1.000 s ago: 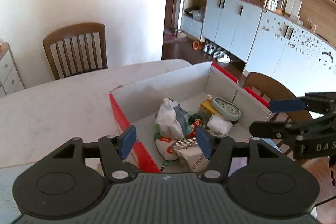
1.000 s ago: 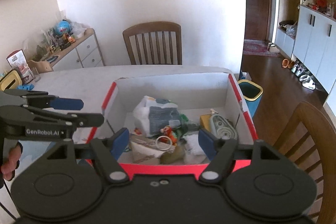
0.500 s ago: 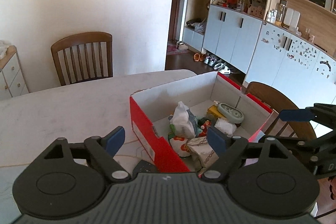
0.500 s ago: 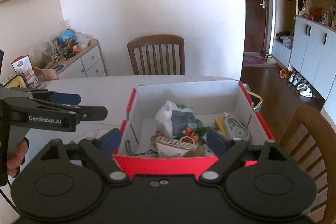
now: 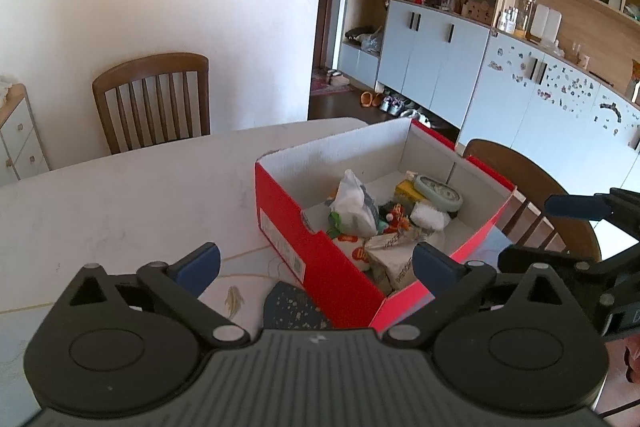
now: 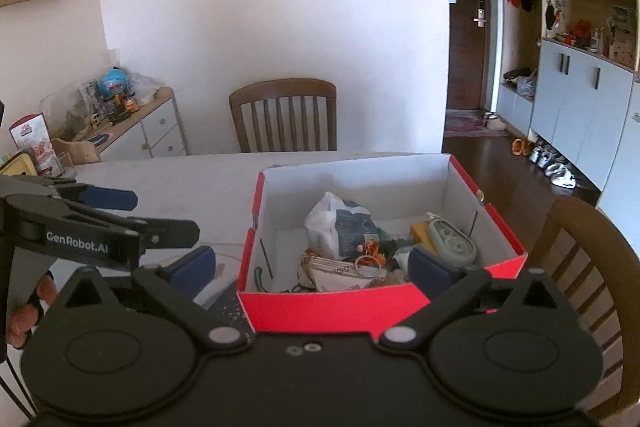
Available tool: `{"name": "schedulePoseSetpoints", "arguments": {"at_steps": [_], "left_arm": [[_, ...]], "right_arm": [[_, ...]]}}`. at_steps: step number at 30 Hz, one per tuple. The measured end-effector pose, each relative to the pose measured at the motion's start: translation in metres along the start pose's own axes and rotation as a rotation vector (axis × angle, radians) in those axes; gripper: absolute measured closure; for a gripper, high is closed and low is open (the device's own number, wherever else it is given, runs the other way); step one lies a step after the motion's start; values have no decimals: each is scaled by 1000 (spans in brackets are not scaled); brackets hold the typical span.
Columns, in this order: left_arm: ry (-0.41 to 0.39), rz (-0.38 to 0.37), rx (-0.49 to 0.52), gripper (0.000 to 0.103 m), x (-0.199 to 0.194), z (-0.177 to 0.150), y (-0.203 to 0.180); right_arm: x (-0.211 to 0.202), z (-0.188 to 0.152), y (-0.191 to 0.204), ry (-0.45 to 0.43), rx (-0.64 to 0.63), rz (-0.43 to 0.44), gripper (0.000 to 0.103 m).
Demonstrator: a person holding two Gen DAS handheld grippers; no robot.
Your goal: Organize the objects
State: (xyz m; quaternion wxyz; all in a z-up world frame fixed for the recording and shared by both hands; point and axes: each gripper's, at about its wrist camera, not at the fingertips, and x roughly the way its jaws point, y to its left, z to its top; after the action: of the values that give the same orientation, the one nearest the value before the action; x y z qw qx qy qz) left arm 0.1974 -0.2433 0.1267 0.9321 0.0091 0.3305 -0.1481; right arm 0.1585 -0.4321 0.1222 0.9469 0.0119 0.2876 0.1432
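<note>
red shoebox (image 6: pixel 372 303) stuffed with random clutter on the white table (image 5: pixel 120 195), left gripper (image 5: pixel 316 267) and right gripper (image 6: pixel 312 265) both spread wide, holding nothing

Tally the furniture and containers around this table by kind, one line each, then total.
Wooden chairs: 2, one at the far side and one beside the box
Red cardboard box: 1
White marble table: 1
Drawer sideboard: 1
Total: 5
</note>
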Motion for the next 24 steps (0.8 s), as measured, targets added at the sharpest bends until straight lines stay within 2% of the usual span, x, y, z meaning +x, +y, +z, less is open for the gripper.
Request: {"name": "schedulePoseSetpoints", "arguments": {"at_steps": [9,24], "left_arm": [[31,11,7,0,0,-6,-1],[5,38,76,0,-6,-7,-14]], "right_arm": [[-9,-8,3,-5,28,-37,1],[-22,-17,2,-5,57,-74,1]]}}
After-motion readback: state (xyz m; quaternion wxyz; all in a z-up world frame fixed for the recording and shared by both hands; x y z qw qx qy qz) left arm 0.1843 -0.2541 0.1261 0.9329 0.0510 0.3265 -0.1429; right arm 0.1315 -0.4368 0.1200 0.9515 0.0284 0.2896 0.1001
